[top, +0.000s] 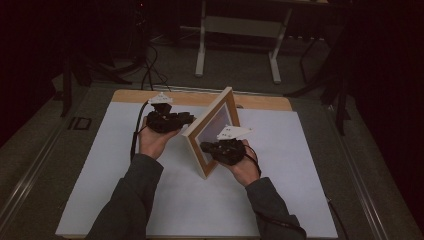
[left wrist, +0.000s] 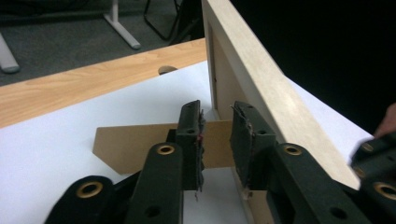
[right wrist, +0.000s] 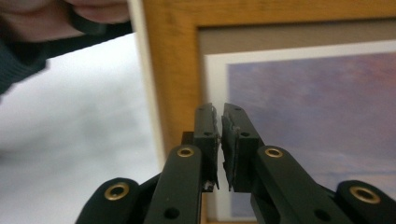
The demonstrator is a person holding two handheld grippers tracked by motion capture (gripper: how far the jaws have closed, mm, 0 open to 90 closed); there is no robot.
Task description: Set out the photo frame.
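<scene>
The picture frame (top: 212,131) stands tilted on one lower corner near the middle of the white table sheet (top: 125,200), a little toward its far edge, its long sides running from that corner up and away to the far wooden edge of the table (top: 130,96). Its printed face turns toward the person's right, its back toward the left.

From the back a brown easel stand (left wrist: 135,147) folds out, its flat length lying level across the left gripper view, pointing away from the frame. The left gripper (left wrist: 217,140) sits directly before this stand, jaws apart, one on each side of its near end where it joins the back; whether they touch it I cannot tell. The stand is the nearer thing to this hand, so swinging it looks like the left's job.

The right gripper (right wrist: 220,140) faces the front by the frame's lower side, jaws nearly together with a thin gap, apparently bracing rather than clamping.
</scene>
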